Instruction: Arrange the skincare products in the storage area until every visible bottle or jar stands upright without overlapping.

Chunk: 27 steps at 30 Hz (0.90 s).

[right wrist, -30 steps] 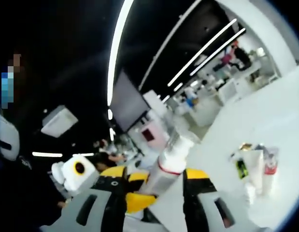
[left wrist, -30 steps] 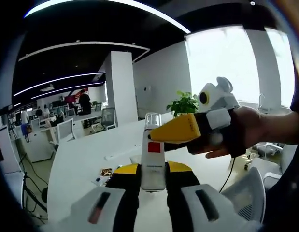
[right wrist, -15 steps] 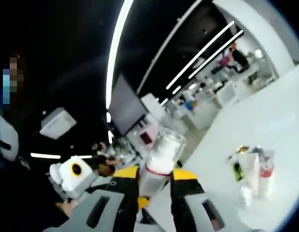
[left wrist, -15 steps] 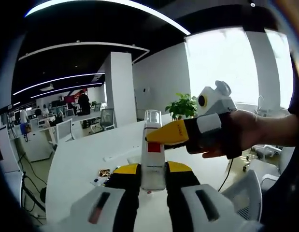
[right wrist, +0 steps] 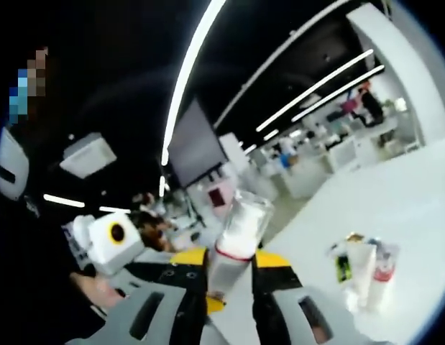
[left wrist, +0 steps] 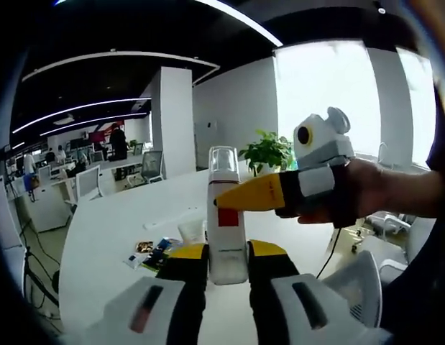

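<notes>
A white bottle (left wrist: 226, 233) with a red square label and a clear cap is held upright in the air above the table. My left gripper (left wrist: 226, 253) is shut on its lower body. From the right, my right gripper (left wrist: 240, 198), with yellow jaws and held by a hand (left wrist: 369, 190), clamps the bottle just under the cap. In the right gripper view the same bottle (right wrist: 235, 244) rises between the jaws of my right gripper (right wrist: 233, 260), cap end up, both jaws pressed against its sides.
Below lies a long white table (left wrist: 114, 226) with flat packets (left wrist: 154, 251) and a small white jar (left wrist: 190, 231). A cluster of tubes and small bottles (right wrist: 362, 266) stands on the table. A potted plant (left wrist: 265, 152) sits at the far end; office desks and people are behind.
A second ago my right jaws stood wide around the bottle; they have since closed onto it. The bottle stays in my left gripper. Both views shifted slightly with the hands.
</notes>
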Each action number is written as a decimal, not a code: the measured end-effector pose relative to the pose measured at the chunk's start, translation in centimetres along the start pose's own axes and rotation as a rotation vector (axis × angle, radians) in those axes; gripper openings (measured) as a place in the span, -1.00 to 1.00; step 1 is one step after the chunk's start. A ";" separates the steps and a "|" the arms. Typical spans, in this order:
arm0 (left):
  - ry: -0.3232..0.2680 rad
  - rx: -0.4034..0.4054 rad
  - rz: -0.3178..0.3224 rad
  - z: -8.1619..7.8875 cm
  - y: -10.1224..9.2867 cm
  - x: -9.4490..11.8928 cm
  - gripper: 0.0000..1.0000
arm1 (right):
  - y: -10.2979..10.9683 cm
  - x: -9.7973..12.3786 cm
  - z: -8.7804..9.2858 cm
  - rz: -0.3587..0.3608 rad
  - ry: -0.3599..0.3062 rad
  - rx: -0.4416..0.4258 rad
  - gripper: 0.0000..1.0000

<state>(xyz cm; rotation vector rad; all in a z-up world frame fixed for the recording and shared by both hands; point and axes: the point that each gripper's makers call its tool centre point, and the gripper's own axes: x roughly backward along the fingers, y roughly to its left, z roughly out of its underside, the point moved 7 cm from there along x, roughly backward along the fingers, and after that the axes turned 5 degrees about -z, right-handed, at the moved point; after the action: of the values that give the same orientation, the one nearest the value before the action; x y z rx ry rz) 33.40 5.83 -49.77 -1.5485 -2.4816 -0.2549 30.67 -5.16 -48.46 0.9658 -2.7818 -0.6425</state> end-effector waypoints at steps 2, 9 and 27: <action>0.006 -0.006 -0.002 0.1 0.0 -0.1 -0.57 | 0.2 0.0 0.0 -0.003 0.003 0.039 -0.69; 0.041 0.011 0.026 0.6 -0.2 0.0 -0.54 | 0.5 -0.1 0.3 -0.027 0.024 0.105 -0.70; 0.180 0.099 0.181 2.3 -0.5 0.3 -0.21 | 0.7 0.6 0.1 -0.060 0.093 0.287 -0.71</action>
<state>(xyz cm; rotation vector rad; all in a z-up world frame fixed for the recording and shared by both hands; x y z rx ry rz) 32.61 6.47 -51.95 -1.6203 -2.1697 -0.2274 29.81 -4.99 -48.23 1.1017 -2.8197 -0.1999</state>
